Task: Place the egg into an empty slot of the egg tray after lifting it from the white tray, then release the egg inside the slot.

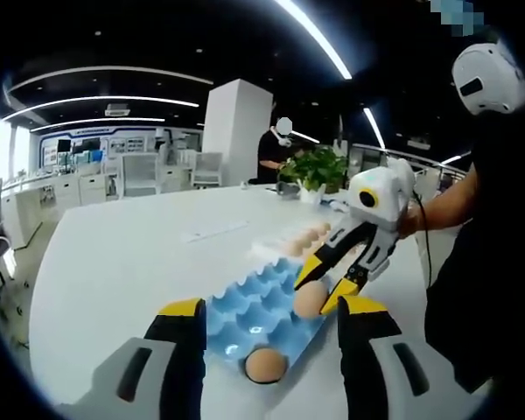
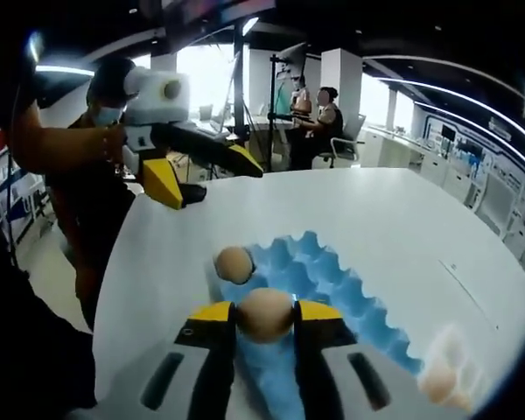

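A blue egg tray [image 1: 245, 313] [image 2: 337, 273] lies on the white table. One brown egg [image 1: 264, 366] [image 2: 234, 264] sits in a slot at the tray's end. My right gripper [image 1: 315, 294] [image 2: 265, 317] is shut on a second brown egg [image 1: 307, 302] [image 2: 265, 311], held low over the tray's edge slots; I cannot tell if it touches the tray. The white tray [image 1: 276, 249] with several eggs [image 1: 313, 234] [image 2: 439, 381] lies beyond the blue one. My left gripper [image 1: 271, 308] [image 2: 212, 178] is open, holds nothing, and hovers short of the blue tray.
A potted green plant [image 1: 315, 168] stands at the table's far edge. A person's arm [image 1: 446, 206] and dark body [image 1: 486, 289] are beside the table. Other people sit at desks [image 2: 319, 122] behind. Bare tabletop [image 1: 122, 262] spreads to the left of the tray.
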Demonstrator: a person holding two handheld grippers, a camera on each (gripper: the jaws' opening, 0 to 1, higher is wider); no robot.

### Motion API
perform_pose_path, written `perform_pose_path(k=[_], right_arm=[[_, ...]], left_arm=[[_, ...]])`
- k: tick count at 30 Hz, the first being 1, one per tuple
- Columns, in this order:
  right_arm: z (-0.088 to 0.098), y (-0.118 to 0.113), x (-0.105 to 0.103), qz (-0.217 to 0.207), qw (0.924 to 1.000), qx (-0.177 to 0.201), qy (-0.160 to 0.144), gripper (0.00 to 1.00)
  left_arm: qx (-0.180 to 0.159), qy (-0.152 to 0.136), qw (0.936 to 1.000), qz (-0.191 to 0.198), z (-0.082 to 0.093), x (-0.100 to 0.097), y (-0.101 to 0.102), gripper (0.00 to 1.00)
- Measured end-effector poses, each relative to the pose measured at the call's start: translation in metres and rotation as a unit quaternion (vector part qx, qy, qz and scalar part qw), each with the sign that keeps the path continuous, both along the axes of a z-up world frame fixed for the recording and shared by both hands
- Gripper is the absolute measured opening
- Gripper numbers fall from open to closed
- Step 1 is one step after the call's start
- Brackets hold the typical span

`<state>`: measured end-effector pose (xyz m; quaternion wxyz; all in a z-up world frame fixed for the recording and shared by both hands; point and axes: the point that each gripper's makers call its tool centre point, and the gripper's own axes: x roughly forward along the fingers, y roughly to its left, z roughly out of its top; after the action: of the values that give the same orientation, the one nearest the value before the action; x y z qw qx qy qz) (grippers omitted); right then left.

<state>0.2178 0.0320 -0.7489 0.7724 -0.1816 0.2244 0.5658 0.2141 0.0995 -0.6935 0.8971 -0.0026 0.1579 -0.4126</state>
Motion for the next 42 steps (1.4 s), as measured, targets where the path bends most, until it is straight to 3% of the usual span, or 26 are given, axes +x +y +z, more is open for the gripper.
perform_pose_path(k=[18, 42], right_arm=[[-0.011, 0.024, -0.002, 0.013, 0.9998, 0.008, 0.011, 0.25], [-0.032, 0.034, -0.006, 0.039, 0.9988, -0.028, 0.007, 0.26]], left_arm=[[0.000, 0.002, 1.0000, 0.003, -0.002, 0.001, 0.006, 0.61], [-0.005, 0.000, 1.0000, 0.007, 0.001, 0.002, 0.005, 0.60]])
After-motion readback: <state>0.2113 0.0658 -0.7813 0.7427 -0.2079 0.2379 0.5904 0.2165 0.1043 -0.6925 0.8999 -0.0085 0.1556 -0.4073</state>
